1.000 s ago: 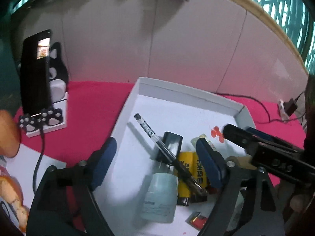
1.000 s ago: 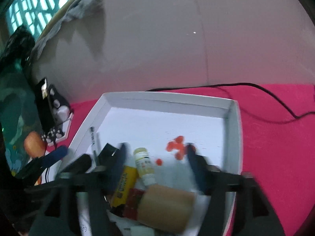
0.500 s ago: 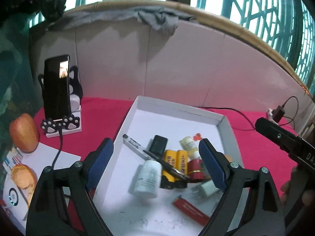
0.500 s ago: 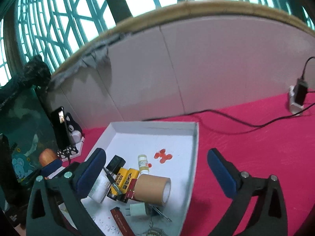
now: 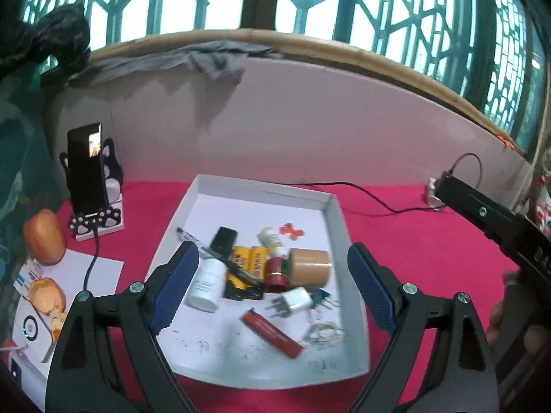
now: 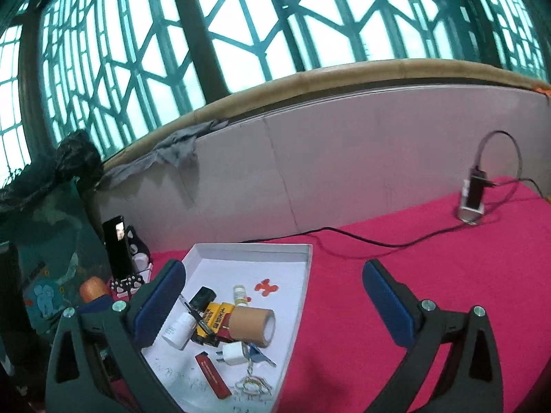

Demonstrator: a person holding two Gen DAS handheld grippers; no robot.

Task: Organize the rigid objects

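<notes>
Left wrist view: we have pulled back from the white tray [image 5: 339, 213]; both tongs [image 5: 272, 296] [image 6: 275, 304] gape empty, items all inside, so sorting looks finished.

A wide window [image 6: 261, 34] with teal lattice bars fills the back of the room, and pale daylight comes through its panes. Below the window runs a tan wooden sill [image 5: 310, 46], and a grey cloth [image 5: 206, 60] hangs over it toward the left. Left of the cloth sits a dark crumpled bundle [image 5: 58, 34]. Under the sill stands a plain white panel wall [image 6: 361, 158], jointed in sections. The desk [image 6: 430, 247] meets the foot of that wall and is covered in bright pink-red cloth.
</notes>
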